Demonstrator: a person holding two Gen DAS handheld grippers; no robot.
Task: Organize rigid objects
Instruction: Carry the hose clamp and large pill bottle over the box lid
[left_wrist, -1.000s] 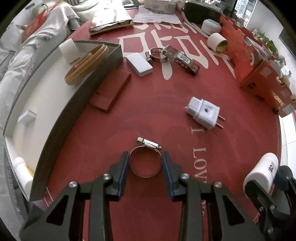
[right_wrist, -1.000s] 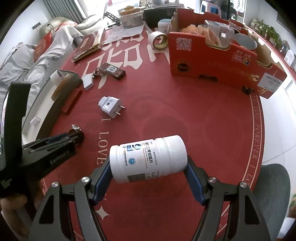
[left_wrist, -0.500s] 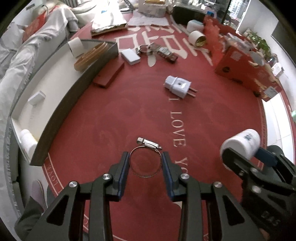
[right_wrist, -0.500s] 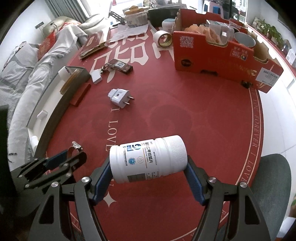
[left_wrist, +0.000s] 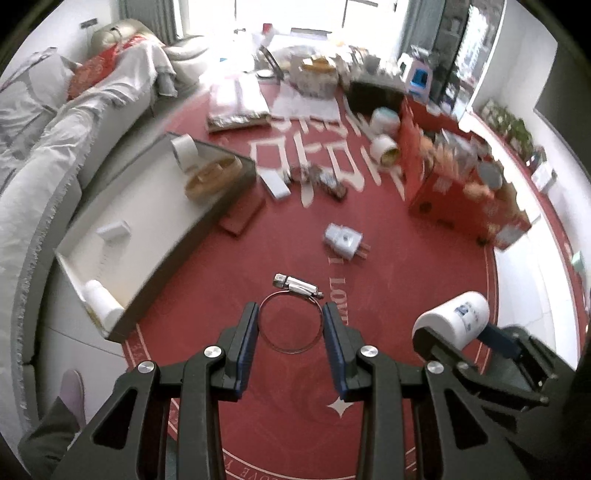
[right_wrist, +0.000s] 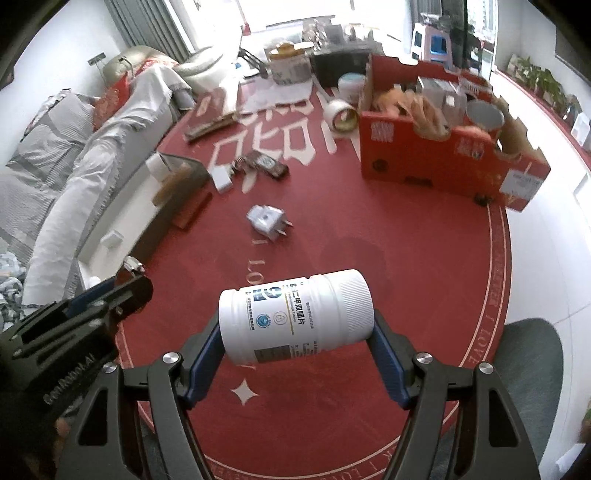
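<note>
Left claw (left_wrist: 290, 328) grasps a metal hose clamp (left_wrist: 290, 321), ring pinched between the two blue pads, screw housing pointing away from the claw. Clamp is up off the red table (left_wrist: 406, 258).

Right claw (right_wrist: 295, 339) is clenched on a white pill bottle (right_wrist: 295, 317), held sideways, cap toward its right finger, base toward its left. Label text is readable only in the right wrist view; the left wrist view shows just the bottle's base end, off to the right of the left claw.

Clamp ring is fully visible only in the left view. In the right view the left claw sits left of the bottle, and only the clamp's screw end pokes out beyond its tip.

Ahead of both claws: white plug adapter (left_wrist: 343, 242) lying on the table. Further ahead, a small white block (left_wrist: 275, 186) and a dark key fob (right_wrist: 267, 166), blurred in the left view, sharper in the right.

Ahead-left of the left claw: open white tray (left_wrist: 147, 236) with a dark wall, holding a wooden ring, a white roll and small white pieces. Interior is seen mostly in the left view.

Ahead-right: red cardboard box (right_wrist: 436, 162), contents clearer in the right view.
</note>
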